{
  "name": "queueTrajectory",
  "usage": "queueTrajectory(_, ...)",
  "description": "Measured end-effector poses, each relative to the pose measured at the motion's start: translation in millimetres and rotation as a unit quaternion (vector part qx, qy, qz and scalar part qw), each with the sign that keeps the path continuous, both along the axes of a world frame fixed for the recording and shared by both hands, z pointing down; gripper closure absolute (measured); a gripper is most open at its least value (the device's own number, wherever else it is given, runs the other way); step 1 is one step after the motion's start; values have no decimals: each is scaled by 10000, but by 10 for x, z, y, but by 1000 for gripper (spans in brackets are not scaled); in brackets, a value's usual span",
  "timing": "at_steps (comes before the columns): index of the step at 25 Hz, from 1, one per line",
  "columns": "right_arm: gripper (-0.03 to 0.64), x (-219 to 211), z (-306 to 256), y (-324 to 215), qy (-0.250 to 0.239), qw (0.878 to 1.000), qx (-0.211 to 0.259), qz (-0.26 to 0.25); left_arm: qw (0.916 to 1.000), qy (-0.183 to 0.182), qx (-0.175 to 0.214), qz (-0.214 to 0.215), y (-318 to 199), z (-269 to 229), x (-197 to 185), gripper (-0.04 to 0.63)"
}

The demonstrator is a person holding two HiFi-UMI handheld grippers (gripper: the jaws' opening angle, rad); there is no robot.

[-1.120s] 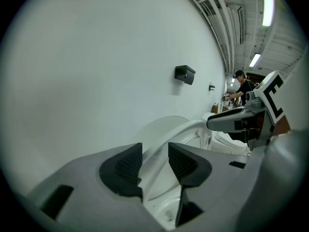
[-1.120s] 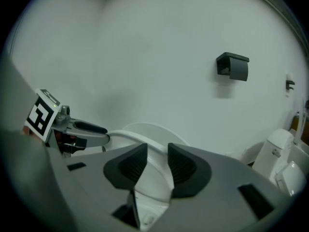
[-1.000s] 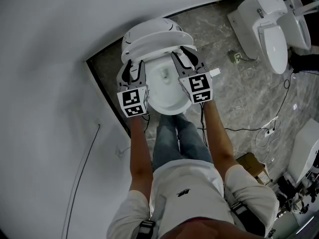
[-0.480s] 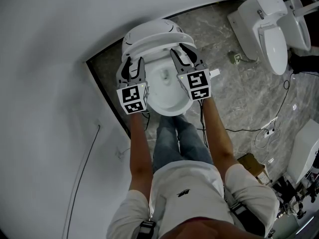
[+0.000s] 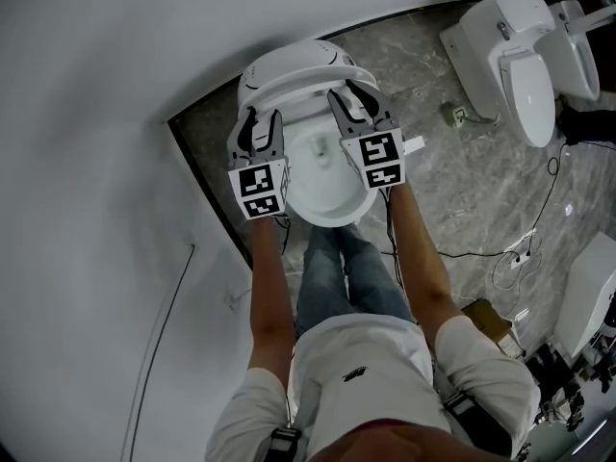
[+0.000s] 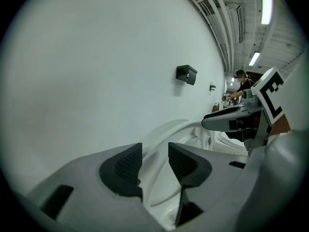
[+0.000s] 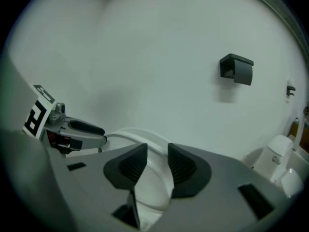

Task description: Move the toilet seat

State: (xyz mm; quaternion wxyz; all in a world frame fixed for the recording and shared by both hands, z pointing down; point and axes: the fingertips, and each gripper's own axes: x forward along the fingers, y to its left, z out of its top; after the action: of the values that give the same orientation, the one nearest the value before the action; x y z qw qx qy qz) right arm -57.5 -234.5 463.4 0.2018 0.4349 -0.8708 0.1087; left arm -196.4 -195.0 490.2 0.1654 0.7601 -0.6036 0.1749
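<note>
A white toilet bowl point(image 5: 322, 186) stands against the wall, its lid point(image 5: 289, 61) upright at the back. The white toilet seat point(image 5: 306, 96) is tilted up off the bowl. My left gripper point(image 5: 258, 125) is shut on the seat's left side, my right gripper point(image 5: 352, 96) on its right side. In the left gripper view the seat's rim point(image 6: 166, 132) runs between the dark pads point(image 6: 126, 166) of that gripper point(image 6: 154, 156), and the right gripper point(image 6: 227, 121) shows beyond. In the right gripper view the rim point(image 7: 140, 137) passes between the jaws of that gripper point(image 7: 157, 161).
A second toilet point(image 5: 520, 51) stands at the top right on the grey marble floor. Cables point(image 5: 520, 248), a small plug-like object point(image 5: 455, 111) and a cardboard box point(image 5: 486, 320) lie to the right. A white wall closes the left side, with a black box point(image 6: 186, 74) mounted on it.
Both grippers have moved a little toward the back of the toilet, and the seat between them has tipped slightly further up.
</note>
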Motion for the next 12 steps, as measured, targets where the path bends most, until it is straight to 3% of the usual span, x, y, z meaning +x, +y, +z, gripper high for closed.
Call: queueTrajectory(12, 468, -51, -113, 152, -24, 9998, 150, -115, 9995, -8, 199, 241, 89, -219, 107, 411)
